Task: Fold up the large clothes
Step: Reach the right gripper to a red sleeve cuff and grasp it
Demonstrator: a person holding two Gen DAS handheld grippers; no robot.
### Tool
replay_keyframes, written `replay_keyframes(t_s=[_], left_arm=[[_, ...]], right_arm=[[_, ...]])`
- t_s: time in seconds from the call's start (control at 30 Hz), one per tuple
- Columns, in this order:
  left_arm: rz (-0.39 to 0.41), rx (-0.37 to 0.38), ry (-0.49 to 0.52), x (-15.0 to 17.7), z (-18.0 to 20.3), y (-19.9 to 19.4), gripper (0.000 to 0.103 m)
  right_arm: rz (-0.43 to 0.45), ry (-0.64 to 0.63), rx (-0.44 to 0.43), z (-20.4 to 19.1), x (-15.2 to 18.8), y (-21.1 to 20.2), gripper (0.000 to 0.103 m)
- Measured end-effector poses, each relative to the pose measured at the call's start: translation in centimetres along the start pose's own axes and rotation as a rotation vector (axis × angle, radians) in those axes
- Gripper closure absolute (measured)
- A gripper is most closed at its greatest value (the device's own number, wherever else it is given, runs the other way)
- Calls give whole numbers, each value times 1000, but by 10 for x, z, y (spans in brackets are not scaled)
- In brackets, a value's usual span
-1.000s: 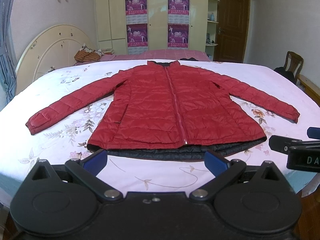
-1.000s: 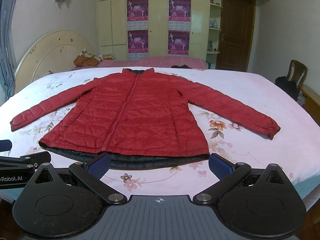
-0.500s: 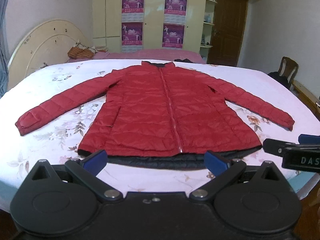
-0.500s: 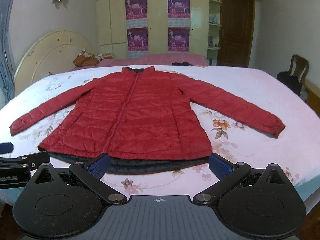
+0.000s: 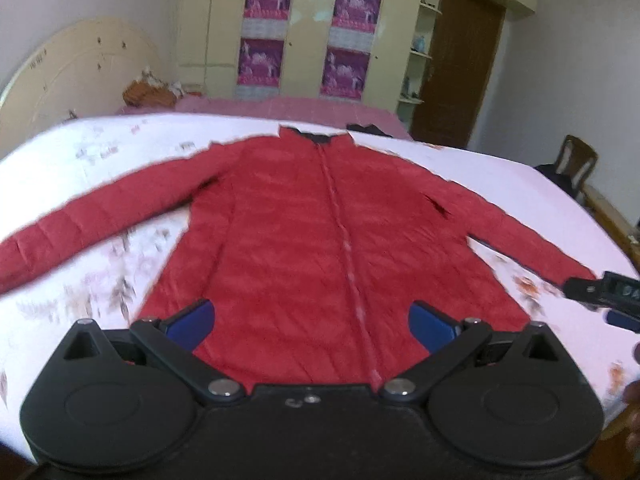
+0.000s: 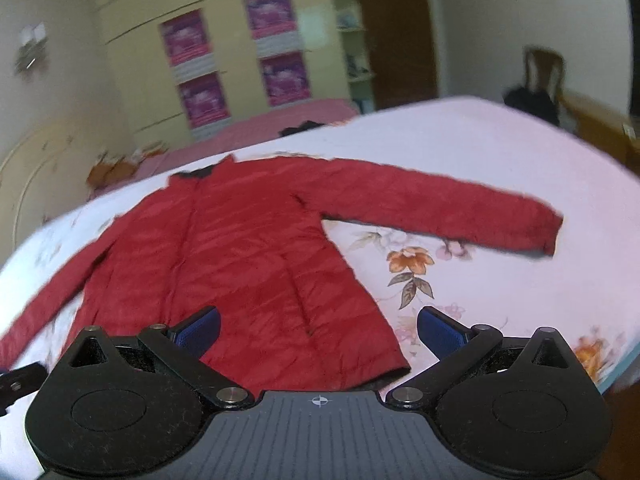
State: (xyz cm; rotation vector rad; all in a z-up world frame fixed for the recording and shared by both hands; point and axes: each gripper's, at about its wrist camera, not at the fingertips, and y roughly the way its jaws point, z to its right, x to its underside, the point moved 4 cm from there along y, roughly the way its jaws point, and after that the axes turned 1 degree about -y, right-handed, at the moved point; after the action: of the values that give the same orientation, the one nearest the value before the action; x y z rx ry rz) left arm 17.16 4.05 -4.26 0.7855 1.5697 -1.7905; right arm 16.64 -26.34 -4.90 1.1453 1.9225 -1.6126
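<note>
A red puffer jacket lies flat and zipped on the flowered bed sheet, both sleeves spread out to the sides. My left gripper is open and empty, above the jacket's lower hem near the zip. My right gripper is open and empty, above the jacket's lower right corner. The right sleeve stretches out to the right, its cuff near the bed's right side. The right gripper also shows at the right edge of the left wrist view.
A curved cream headboard stands at the left. A cream wardrobe with purple posters fills the back wall, with a brown door beside it. A wooden chair with dark clothing stands right of the bed. A pink bed lies behind.
Both grippers have moved forward over the jacket's hem, which now lies under their fingers. The right gripper has swung to the right, toward the right sleeve. Both stay open.
</note>
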Motion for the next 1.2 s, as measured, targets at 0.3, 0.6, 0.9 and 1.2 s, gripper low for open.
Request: replay_keyframes(t_s=[0.3, 0.6, 0.9, 1.2], left_arm=[[57, 15, 46, -24, -1, 50, 0], [-15, 41, 15, -38, 18, 106, 0], [-97, 8, -5, -67, 33, 164, 0], [-133, 9, 33, -77, 57, 217, 0]], right_arm=[[66, 179, 117, 50, -37, 35, 0], [-3, 446, 192, 138, -36, 77, 1], [63, 737, 210, 216, -37, 120, 68], [155, 657, 278, 224, -58, 128, 99]])
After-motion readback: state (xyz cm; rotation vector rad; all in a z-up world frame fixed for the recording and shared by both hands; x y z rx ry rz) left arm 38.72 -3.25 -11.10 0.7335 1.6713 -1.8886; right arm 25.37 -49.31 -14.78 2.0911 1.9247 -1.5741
